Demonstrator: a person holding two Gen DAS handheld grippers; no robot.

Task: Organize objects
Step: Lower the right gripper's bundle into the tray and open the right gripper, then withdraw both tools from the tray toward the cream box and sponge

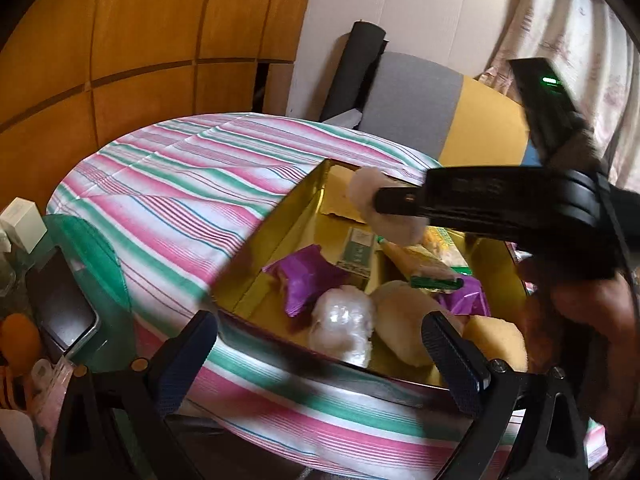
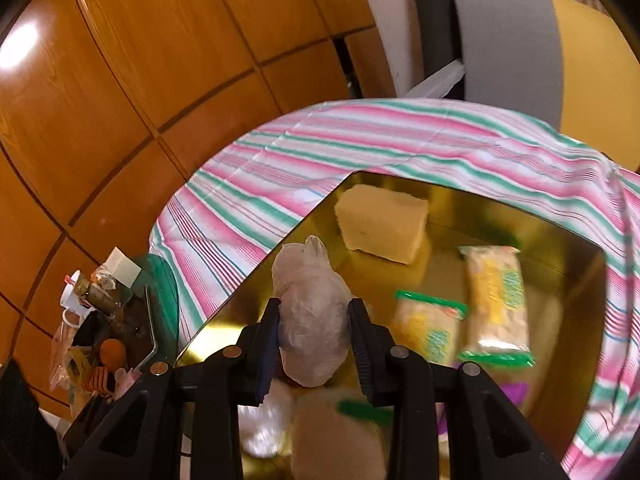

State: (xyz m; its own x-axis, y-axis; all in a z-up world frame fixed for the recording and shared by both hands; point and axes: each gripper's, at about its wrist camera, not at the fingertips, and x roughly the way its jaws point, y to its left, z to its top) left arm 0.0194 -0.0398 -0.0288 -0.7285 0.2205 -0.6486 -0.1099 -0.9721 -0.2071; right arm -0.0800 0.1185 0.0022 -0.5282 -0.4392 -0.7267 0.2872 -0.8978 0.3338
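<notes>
One gold tray [image 2: 224, 320] was seen on the surface under a striped cloth [image 2: 280, 152]. The right hand-held gripper [image 2: 314, 340] was clamped on one clear-wrapped bun [image 2: 310, 312], held over the tray. The left hand-held gripper [image 1: 320, 356] was spread wide with nothing gripped, low over the tray's near rim. In the tray were counted two green-edged packets [image 2: 496, 304], one yellow sponge block [image 2: 380, 232] and two purple wrappers [image 1: 308, 276].
</notes>
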